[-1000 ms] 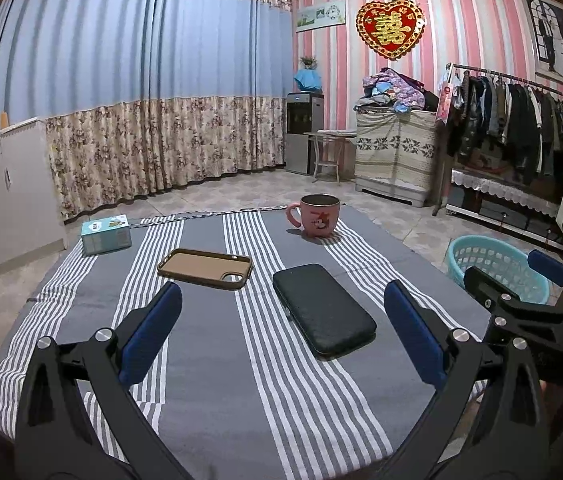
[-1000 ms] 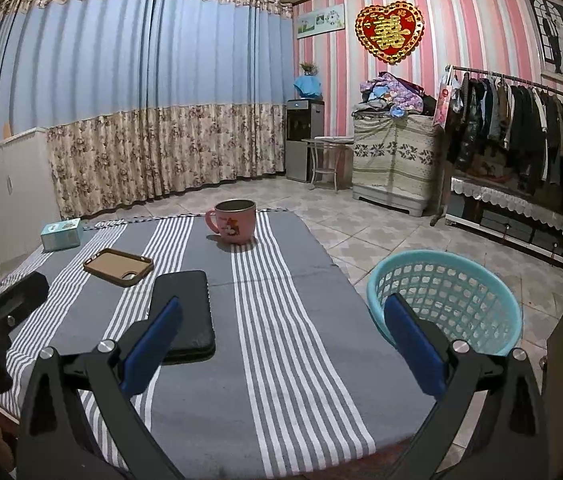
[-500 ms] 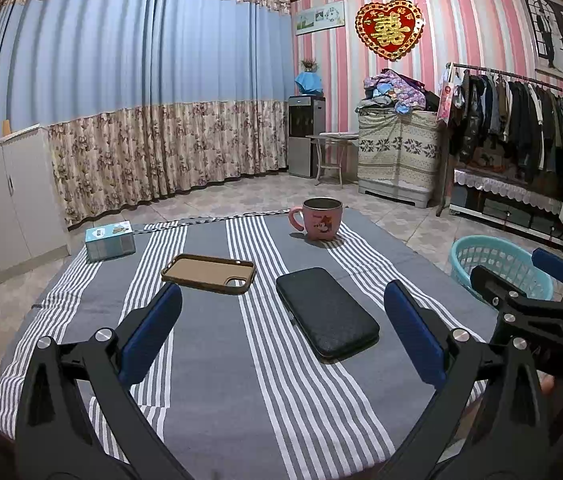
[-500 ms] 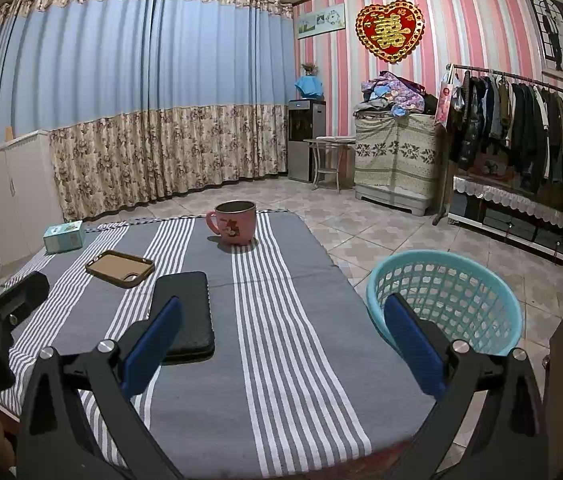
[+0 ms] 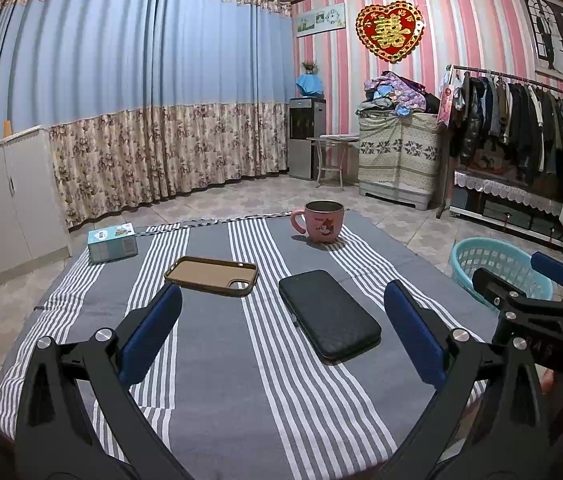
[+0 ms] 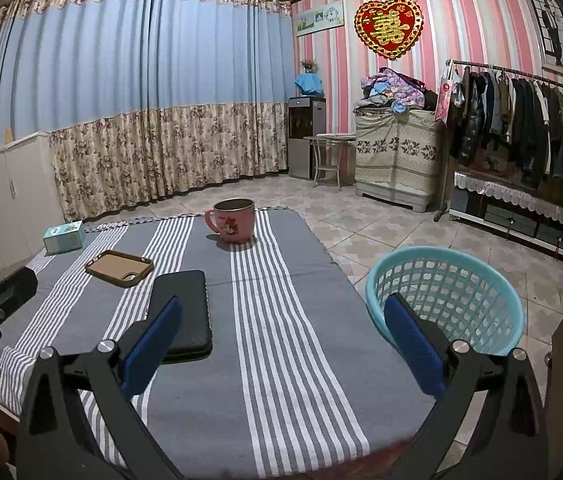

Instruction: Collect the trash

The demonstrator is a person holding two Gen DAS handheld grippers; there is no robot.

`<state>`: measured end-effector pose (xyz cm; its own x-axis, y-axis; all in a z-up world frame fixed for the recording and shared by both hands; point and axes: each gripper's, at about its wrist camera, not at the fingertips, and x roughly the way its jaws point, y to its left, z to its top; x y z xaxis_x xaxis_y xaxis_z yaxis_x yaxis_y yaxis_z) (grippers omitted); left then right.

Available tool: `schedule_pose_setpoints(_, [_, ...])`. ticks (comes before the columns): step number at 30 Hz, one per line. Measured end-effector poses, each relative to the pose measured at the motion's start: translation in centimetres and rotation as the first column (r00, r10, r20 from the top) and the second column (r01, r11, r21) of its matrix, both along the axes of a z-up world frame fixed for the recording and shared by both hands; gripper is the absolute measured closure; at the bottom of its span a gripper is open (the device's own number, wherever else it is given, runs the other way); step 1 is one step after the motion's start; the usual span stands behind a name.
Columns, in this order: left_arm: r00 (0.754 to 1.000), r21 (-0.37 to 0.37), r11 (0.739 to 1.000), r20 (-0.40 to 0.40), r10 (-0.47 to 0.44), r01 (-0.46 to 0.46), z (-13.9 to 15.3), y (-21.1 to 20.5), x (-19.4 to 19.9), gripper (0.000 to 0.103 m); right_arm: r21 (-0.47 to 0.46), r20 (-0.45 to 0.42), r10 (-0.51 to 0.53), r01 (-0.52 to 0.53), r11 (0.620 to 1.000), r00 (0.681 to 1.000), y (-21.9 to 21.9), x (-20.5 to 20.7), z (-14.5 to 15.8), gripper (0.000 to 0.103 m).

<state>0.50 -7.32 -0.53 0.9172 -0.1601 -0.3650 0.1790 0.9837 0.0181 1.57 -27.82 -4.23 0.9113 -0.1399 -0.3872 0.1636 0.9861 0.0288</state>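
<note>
Striped cloth covers the worktop (image 5: 241, 380). Left tongs (image 5: 281, 332) and right tongs (image 6: 281, 336) both gape wide, holding nothing. The basket (image 6: 441, 300), on the floor beside the worktop, sits just behind the right tongs' right finger. No trash is discernible.

Open striped cloth (image 5: 241, 380) lies clear ahead of the left gripper (image 5: 281, 332), jaws spread wide. Farther on, a black case (image 5: 327, 316), a brown phone cover (image 5: 211, 276) and a pink mug (image 5: 323, 222) interrupt the surface; a teal basket (image 6: 447, 300) stands off the table's right edge.
</note>
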Motion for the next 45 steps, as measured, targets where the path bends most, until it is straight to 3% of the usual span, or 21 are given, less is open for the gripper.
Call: schedule_pose_setpoints(45, [1.000, 0.007, 1.000, 0.009, 0.006, -0.006, 0.00, -0.12, -0.37, 0.005, -0.003, 0.008, 0.005, -0.005, 1.000, 1.000, -0.40, -0.19, 0.60, 0.005])
